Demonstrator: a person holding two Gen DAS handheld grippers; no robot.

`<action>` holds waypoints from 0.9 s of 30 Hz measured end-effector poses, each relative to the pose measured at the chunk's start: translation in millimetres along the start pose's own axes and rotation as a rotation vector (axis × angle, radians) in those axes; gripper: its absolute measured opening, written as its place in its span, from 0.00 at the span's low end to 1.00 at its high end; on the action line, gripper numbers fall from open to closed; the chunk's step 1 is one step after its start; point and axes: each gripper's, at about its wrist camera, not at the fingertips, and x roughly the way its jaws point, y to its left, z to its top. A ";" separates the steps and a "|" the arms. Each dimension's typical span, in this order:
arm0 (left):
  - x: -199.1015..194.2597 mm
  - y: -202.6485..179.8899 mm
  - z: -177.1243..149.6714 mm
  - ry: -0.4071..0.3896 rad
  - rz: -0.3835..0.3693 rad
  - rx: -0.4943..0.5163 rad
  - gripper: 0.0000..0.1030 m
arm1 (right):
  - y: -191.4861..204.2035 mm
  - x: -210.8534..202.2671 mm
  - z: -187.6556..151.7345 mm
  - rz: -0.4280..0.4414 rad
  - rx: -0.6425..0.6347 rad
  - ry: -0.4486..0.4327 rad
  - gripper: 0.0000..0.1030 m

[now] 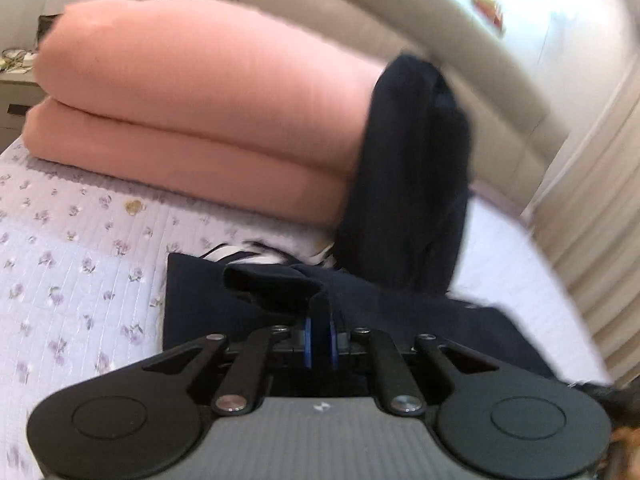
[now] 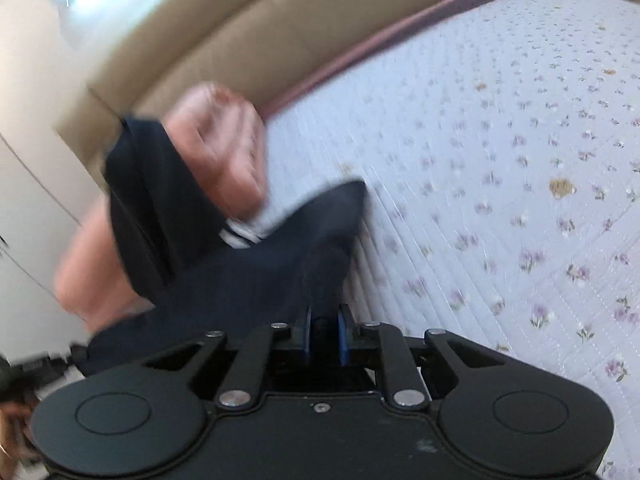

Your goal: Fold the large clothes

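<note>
A dark navy garment (image 1: 400, 312) lies on the flowered bedspread (image 1: 80, 264). A striped white part shows at its far edge. My left gripper (image 1: 320, 336) is shut on a fold of the navy cloth. One part of the garment (image 1: 416, 168) hangs lifted up at the right, blurred by motion. In the right wrist view my right gripper (image 2: 325, 332) is shut on the same navy garment (image 2: 248, 264), which stretches up and to the left from the blue pads (image 2: 343, 336).
A folded pink duvet (image 1: 200, 112) lies at the head of the bed, also blurred in the right wrist view (image 2: 224, 144). A beige padded headboard (image 1: 400, 12) curves behind it. A nightstand (image 1: 16, 100) stands far left. Bedspread (image 2: 500, 184) stretches to the right.
</note>
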 end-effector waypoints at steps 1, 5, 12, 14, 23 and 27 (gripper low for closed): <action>-5.5 -1.1 -2.4 0.018 -0.002 -0.014 0.09 | -1.1 4.6 2.0 -0.060 -0.010 0.042 0.16; 17.7 9.3 -27.3 0.227 0.113 0.009 0.16 | 10.5 27.1 2.0 -0.308 -0.147 0.189 0.64; 17.7 7.4 -27.9 0.259 0.102 -0.003 0.86 | 101.1 25.1 -0.3 -0.214 -0.449 0.039 0.91; 20.1 2.0 -24.5 0.273 0.135 0.053 0.85 | 118.1 44.7 -6.3 -0.190 -0.519 0.107 0.92; 22.6 3.2 30.8 0.246 0.106 0.106 0.69 | 148.4 94.0 48.3 -0.129 -0.480 0.180 0.85; 59.4 -21.5 85.0 0.171 0.024 0.125 0.74 | 193.1 125.8 110.8 0.012 -0.443 0.065 0.85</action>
